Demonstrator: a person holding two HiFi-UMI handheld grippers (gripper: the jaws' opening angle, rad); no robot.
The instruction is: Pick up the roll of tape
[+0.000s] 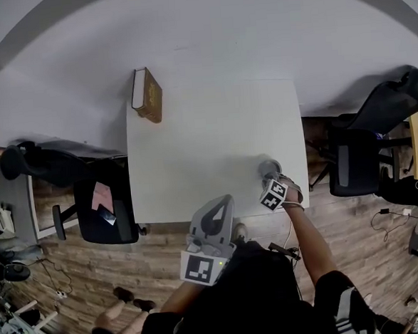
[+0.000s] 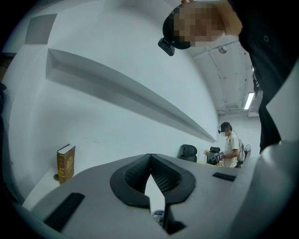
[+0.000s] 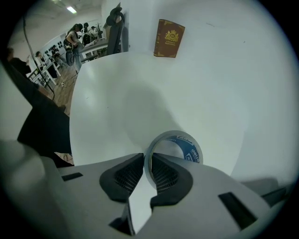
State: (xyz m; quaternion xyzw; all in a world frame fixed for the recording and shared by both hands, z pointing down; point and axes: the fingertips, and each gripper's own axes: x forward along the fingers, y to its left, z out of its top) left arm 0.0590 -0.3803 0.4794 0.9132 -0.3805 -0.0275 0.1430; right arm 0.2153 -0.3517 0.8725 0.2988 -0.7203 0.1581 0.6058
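Holding item one: roll of tape [image 3: 181, 144], count one, near the tabletop's [image 1: 214, 137] near right corner. It stands on edge, open ring facing sideways, clear tape on a blue printed core. My right gripper [image 3: 147, 162] is pinched narrow on the ring's wall, one jaw inside the hole and one outside. Whether the roll rests on the surface or hangs just above it, I cannot tell.

Handling, as I judge it:
- Light; a pinch on one wall should carry it.
- Stiff core, so the wall should not crush under the pads.
- Smooth, glossy outer face; it could slip or swing on so small a hold.
- Not fragile.
- Best hold: across the wall as now, seated deep in the ribbed pads, or across the two flat faces.

Item two: left gripper [image 2: 150, 161], count one, jaws brought together at the tips with nothing between them, held off the tabletop's near edge, close to my body.

Item three: brown book [image 1: 147, 94], count one, standing upright at the far left corner, well apart from the roll.

Totals: one roll, one book, two grippers, one white tabletop.
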